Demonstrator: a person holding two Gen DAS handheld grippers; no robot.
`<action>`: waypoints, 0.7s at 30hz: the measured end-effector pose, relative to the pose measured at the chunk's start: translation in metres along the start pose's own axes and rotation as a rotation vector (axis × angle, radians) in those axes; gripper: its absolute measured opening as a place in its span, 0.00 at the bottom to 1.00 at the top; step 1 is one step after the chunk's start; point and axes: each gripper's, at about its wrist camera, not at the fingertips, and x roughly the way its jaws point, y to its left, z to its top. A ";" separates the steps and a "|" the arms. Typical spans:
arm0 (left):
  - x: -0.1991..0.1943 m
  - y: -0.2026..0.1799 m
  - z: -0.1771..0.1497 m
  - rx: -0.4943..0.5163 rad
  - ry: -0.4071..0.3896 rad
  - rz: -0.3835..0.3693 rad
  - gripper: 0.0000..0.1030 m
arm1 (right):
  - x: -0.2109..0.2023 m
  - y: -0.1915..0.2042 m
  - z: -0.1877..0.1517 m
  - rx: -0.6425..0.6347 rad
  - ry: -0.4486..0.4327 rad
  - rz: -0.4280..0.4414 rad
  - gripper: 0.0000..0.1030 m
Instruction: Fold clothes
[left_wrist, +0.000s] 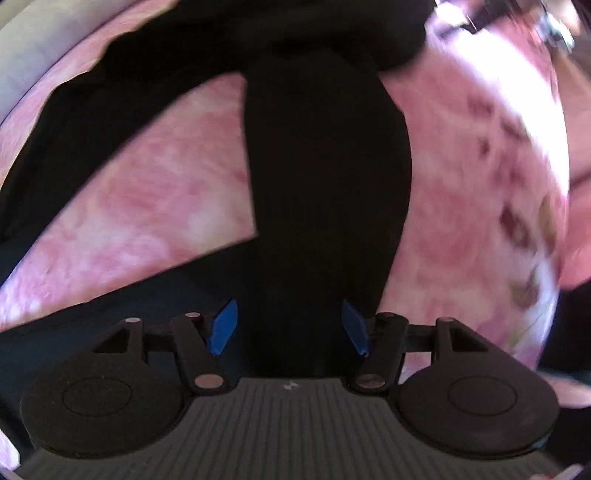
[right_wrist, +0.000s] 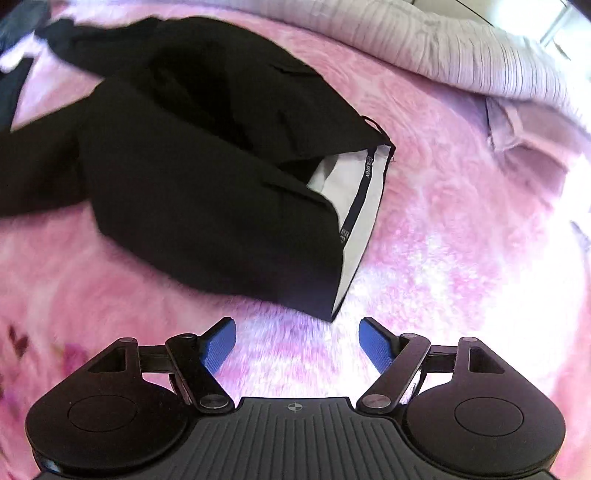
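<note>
A pair of black trousers lies crumpled on a pink fuzzy blanket, its waistband with white lining turned toward me. My right gripper is open and empty, just short of the waistband corner. In the left wrist view a black trouser leg runs straight away from my left gripper. Its blue pads stand apart with the black cloth lying between them, not pinched.
A pale striped quilt lies bunched along the far right edge of the blanket. Other dark cloth sits at the far left. The blanket has a dark floral print on the right in the left wrist view.
</note>
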 end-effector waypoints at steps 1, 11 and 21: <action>0.005 0.000 -0.001 -0.004 0.003 -0.003 0.51 | 0.005 -0.005 0.001 0.020 -0.016 0.027 0.74; -0.048 0.026 0.021 -0.024 0.015 -0.088 0.00 | -0.021 -0.045 0.007 0.118 0.048 0.246 0.03; -0.096 -0.040 0.029 0.079 0.121 -0.275 0.00 | -0.168 -0.055 -0.084 0.047 0.355 0.323 0.02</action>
